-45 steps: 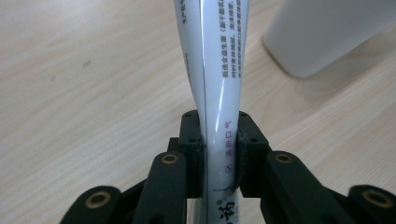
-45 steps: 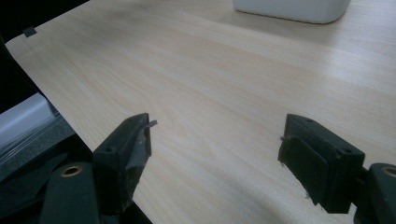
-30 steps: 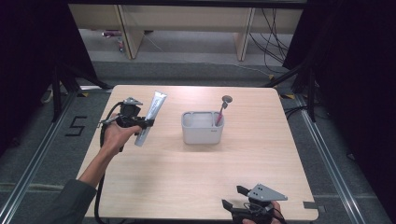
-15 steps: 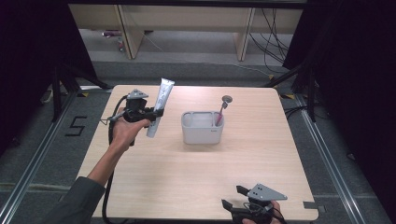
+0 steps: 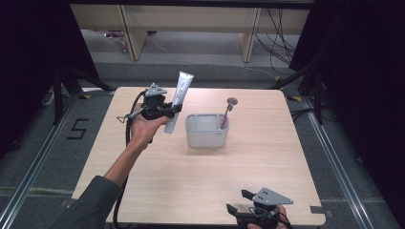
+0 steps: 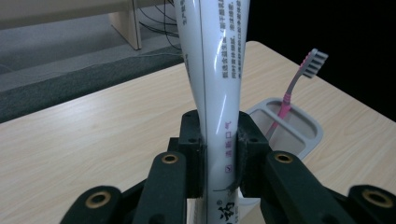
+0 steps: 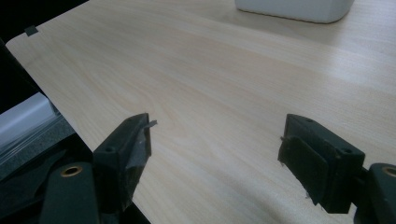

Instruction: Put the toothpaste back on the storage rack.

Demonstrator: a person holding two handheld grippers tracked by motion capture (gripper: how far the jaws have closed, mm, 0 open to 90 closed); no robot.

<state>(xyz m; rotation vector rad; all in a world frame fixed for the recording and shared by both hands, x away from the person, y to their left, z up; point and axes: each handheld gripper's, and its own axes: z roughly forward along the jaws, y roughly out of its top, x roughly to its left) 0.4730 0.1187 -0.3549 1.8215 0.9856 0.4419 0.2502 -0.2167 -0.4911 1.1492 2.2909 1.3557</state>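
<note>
**Tube in the air, holder not yet reached**

The left gripper [image 5: 167,110] has its jaws clamped on a white toothpaste tube [image 5: 177,98], gripping it around the lower part of its body so that most of the length stands above the pads, nearly upright and leaning a little toward one o'clock in the high view. The tube hangs clear of the table [image 5: 157,191], just to the nine o'clock side of the white holder [image 5: 207,136], where a pink toothbrush [image 5: 227,110] already leans in the right-hand compartment.

The likely trouble is the grip itself: the pads [image 6: 194,154] pinch a soft, flattened body (it is visibly squeezed in at the waist in the left gripper view), so the tube could slide or swing between them if the hand tilts quickly. Lowered at the present lean, its bottom end could catch the holder's rim [image 6: 261,105] or nudge the light holder sideways, and the tall top could knock the toothbrush head [image 6: 314,61] if it goes toward three o'clock too far.

The right gripper [image 5: 252,210] sits at the table's near edge, about five o'clock, jaws spread wide with nothing between them.

Against the earlier frames, the tube has gone from a steep slant to almost vertical and has come closer to the holder; the right gripper has not shifted.
</note>
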